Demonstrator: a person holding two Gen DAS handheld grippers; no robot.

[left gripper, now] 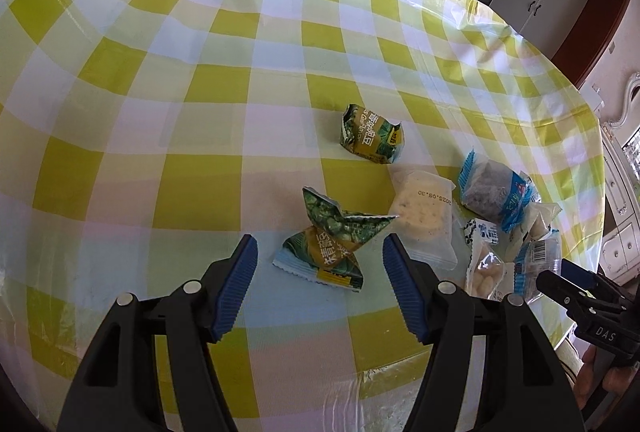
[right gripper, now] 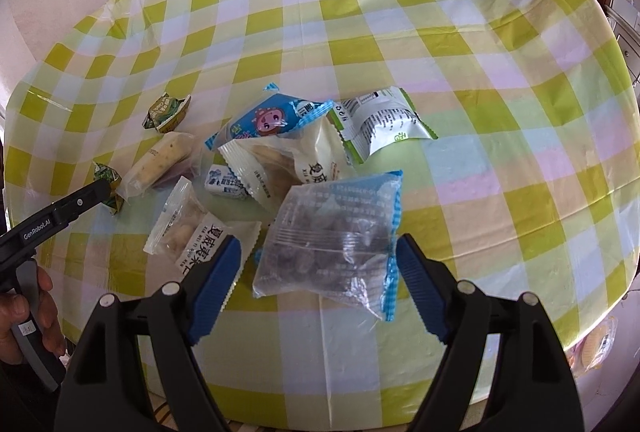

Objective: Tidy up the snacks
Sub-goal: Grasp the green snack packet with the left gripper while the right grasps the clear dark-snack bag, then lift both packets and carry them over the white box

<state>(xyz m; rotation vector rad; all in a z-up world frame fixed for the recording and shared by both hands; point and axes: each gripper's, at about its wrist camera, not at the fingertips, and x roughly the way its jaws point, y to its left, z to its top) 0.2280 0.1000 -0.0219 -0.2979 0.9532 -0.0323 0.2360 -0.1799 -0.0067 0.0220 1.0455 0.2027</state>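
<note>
My left gripper (left gripper: 320, 264) and right gripper (right gripper: 318, 264) both gape wide over the checked tablecloth (left gripper: 160, 91), two green pea packets (left gripper: 338, 238) ahead of the left, one clear blue-edged bag (right gripper: 332, 236) between the right's fingers, ungrasped.

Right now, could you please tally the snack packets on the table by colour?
Green packets: 2
Blue-edged packets: 2
White packets with black lettering: 2
Clear packet: 1
White-and-green packet: 1
Small blue-and-white packet: 1
Total: 9
</note>
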